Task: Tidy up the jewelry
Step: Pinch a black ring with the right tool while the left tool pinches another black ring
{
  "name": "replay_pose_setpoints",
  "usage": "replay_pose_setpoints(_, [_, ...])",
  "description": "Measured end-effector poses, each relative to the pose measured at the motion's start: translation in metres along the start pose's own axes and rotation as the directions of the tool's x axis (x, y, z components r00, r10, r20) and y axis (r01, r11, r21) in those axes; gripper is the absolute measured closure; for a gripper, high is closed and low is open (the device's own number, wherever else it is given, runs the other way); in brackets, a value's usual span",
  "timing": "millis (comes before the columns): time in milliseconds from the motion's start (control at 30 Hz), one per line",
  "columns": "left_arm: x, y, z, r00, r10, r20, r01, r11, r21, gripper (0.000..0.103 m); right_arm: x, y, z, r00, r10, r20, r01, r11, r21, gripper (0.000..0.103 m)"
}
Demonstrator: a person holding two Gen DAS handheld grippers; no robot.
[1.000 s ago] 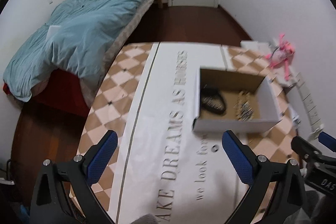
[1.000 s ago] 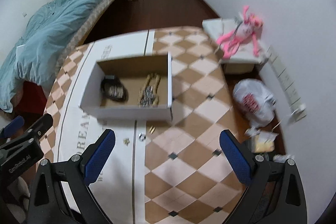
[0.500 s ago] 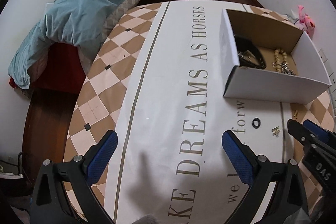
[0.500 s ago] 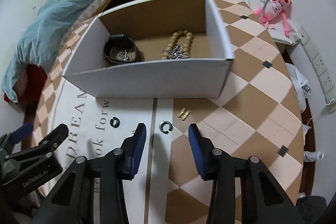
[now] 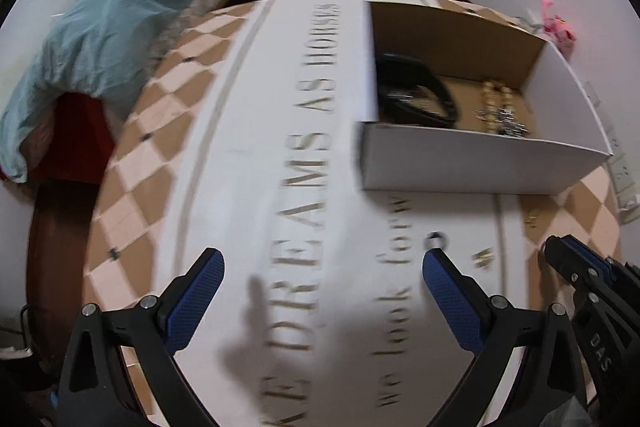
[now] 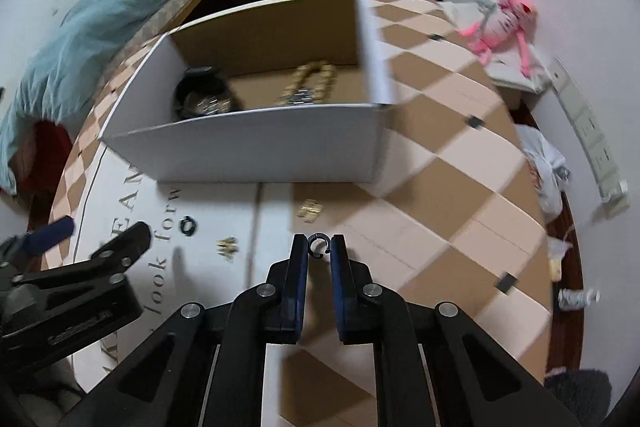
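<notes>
A white cardboard box stands on the table and holds a black bracelet and a beaded bracelet; it also shows in the left wrist view. My right gripper is shut on a small dark open ring, held at its fingertips just above the table. Another dark ring and two small gold pieces lie in front of the box. My left gripper is open and empty over the tablecloth, left of the right gripper.
The round table has a checkered cloth with a white lettered runner. A bed with a teal duvet is at the left. A pink plush toy and a plastic bag lie at the right.
My right gripper has closed from half open onto the small dark ring. Both grippers have moved lower and closer to the table.
</notes>
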State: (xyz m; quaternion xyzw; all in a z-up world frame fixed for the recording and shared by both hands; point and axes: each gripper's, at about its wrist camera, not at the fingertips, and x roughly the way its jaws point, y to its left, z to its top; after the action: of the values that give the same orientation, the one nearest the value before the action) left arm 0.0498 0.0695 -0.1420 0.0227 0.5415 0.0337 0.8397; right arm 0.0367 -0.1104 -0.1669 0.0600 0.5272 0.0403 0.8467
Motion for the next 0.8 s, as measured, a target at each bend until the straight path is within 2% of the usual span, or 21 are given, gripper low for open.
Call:
replay_pose_setpoints(100, [0.007,-0.017,0.002,0.999,-0.043,-0.012,0.043,0.999,0.026,0.004,-0.005,-0.015,0.001,1.000,-0.018,0.004,0.018,1.000,0.026,0.091])
replay_pose_setpoints(167, [0.008,-0.029,0.001,0.998,-0.055,-0.005,0.055,0.997,0.062,0.019,-0.005,-0.022,0.000,1.000,-0.028,0.001,0.028,0.999,0.039,0.091])
replay_pose_setpoints(233, [0.011,-0.037,0.001,0.998,-0.065,-0.010,0.066,0.994,0.091,0.044,-0.006,-0.026,-0.002,0.999,-0.036,0.001,0.036,0.998,0.046,0.091])
replay_pose_setpoints(267, [0.009,-0.039,0.000,0.996,-0.084,0.002,0.084,0.992,0.096,0.051,-0.006,-0.028,-0.002,0.999,-0.039,0.000,0.039,0.998,0.052,0.091])
replay_pose_setpoints(333, [0.007,-0.043,0.000,0.995,-0.103,0.016,0.100,0.988,0.121,0.075,-0.007,-0.031,-0.002,0.999,-0.045,0.001,0.045,0.997,0.055,0.091])
replay_pose_setpoints(367, [0.006,-0.045,0.000,0.994,-0.104,0.020,0.101,0.986,0.134,0.082,-0.008,-0.032,-0.001,0.999,-0.044,0.001,0.044,0.997,0.057,0.091])
replay_pose_setpoints(400, [0.005,-0.047,0.000,0.994,-0.105,0.022,0.100,0.985,0.141,0.089,-0.008,-0.032,-0.001,0.999,-0.041,0.000,0.041,0.998,0.057,0.103])
replay_pose_setpoints(433, [0.005,-0.048,0.000,0.994,-0.106,0.022,0.101,0.984,0.148,0.092,-0.009,-0.031,-0.001,0.999,-0.040,0.000,0.040,0.998,0.058,0.103])
replay_pose_setpoints(633, [0.000,-0.044,-0.002,0.993,-0.117,0.030,0.111,0.983,0.144,0.093,-0.018,-0.027,0.000,1.000,-0.016,0.016,0.015,0.998,0.056,0.103])
replay_pose_setpoints(800, [-0.017,-0.032,-0.001,0.987,-0.156,0.051,0.149,0.982,0.115,0.093,-0.041,-0.035,0.004,0.995,0.083,0.059,-0.089,0.989,0.115,0.103])
